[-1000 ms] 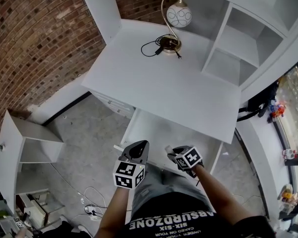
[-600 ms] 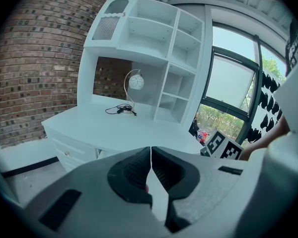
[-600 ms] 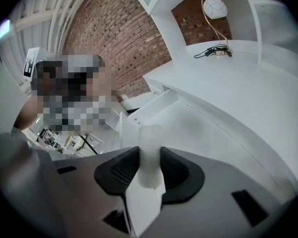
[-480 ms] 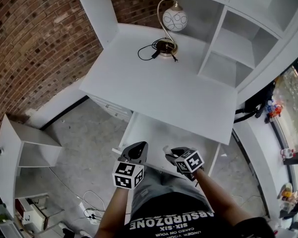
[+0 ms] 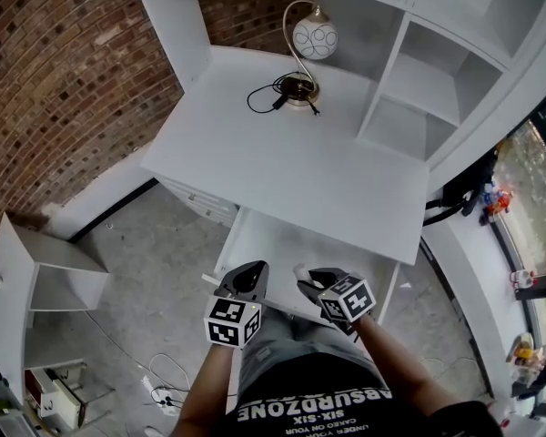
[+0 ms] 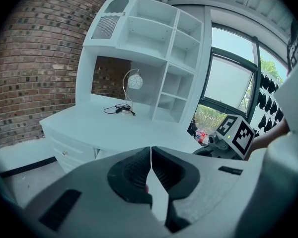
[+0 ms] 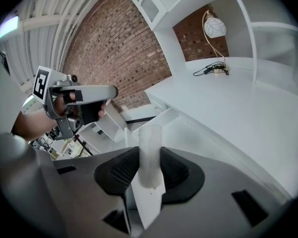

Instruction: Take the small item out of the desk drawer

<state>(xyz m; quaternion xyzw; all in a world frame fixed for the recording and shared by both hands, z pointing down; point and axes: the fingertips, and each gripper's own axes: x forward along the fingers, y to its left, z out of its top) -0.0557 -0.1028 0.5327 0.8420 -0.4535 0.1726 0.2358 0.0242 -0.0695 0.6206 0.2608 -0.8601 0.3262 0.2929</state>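
- The right hand-held gripper (image 5: 308,282) is clamped on a small, pale, translucent cylinder-shaped item (image 5: 299,269). In the right gripper view, the two dark ribbed pads press on the item's sides (image 7: 150,143) and its upper end stands out above the jaws.
- In the head view, the item sits at the tip of that gripper, over the front part of the open white desk drawer (image 5: 296,239). The drawer's bare floor shows behind it.
- The left hand-held gripper (image 5: 248,271) is just beside the right one, at the drawer's front left corner. In the left gripper view its jaws (image 6: 151,150) are closed together with only a thin line between the pads, and they hold nothing.
- The drawer is pulled out from under the white surface (image 5: 291,157) of the desk.
- At the back of the surface stands a lamp with a round white globe shade and a curved brass stem (image 5: 314,39). A black cable (image 5: 268,94) lies coiled beside its base.
- White open shelf compartments (image 5: 428,89) rise along the right of the surface.
- A red brick wall (image 5: 64,80) stands behind and to the left of the desk.
- A small white open cabinet (image 5: 45,271) stands on the grey floor (image 5: 155,244), well apart from the desk on the left.
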